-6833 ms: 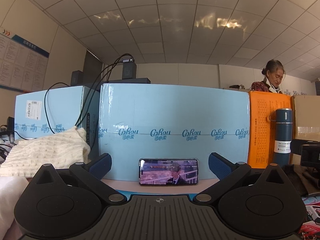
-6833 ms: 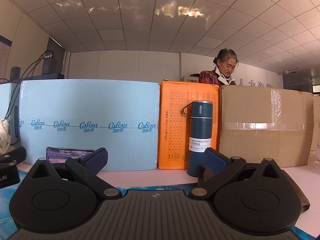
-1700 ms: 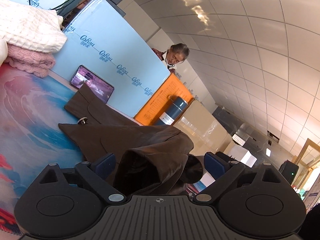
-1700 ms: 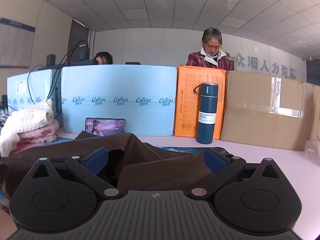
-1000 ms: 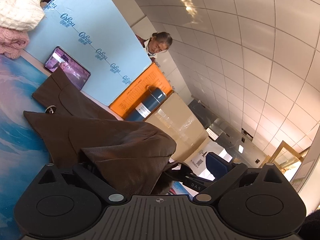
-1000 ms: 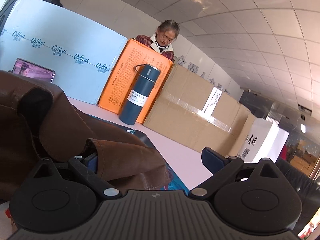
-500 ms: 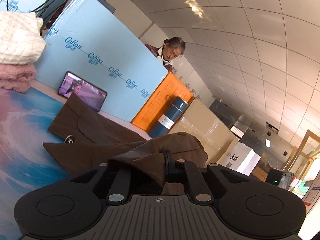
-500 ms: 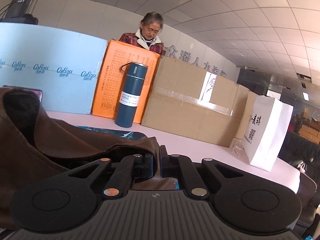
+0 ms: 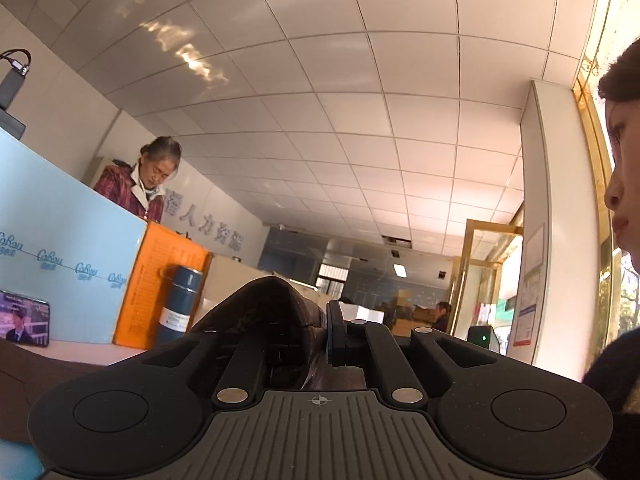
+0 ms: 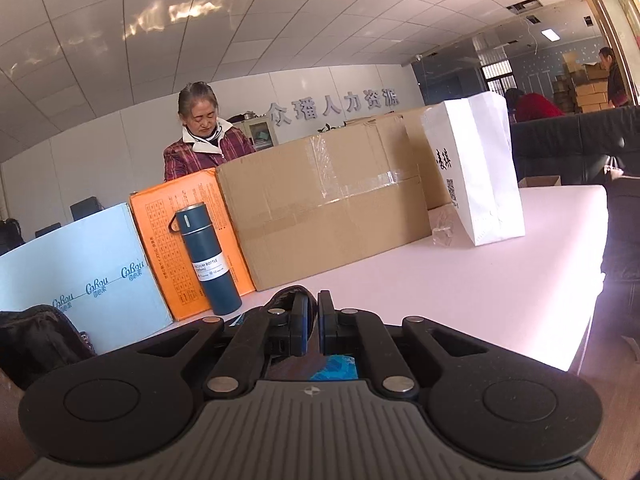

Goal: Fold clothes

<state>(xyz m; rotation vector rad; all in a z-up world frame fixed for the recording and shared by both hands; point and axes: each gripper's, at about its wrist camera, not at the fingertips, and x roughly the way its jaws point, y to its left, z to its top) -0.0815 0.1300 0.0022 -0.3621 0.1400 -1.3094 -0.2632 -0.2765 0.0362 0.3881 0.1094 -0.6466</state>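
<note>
Both jaws are pinched on the brown garment (image 9: 276, 320): left hand-held gripper (image 9: 316, 330) and right hand-held gripper (image 10: 312, 322) hold it above the bench (image 10: 480, 264). Folding seems barely begun; no finished fold shows.

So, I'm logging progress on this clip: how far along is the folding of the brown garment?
Early. Done: both grippers have hold of the brown garment. The left gripper is shut on a bunched fold of it, and the right gripper pinches an edge. In hand: the cloth is raised at both grips. Left: no flat, finished fold shows; every fold still has to be laid on the table.
</note>
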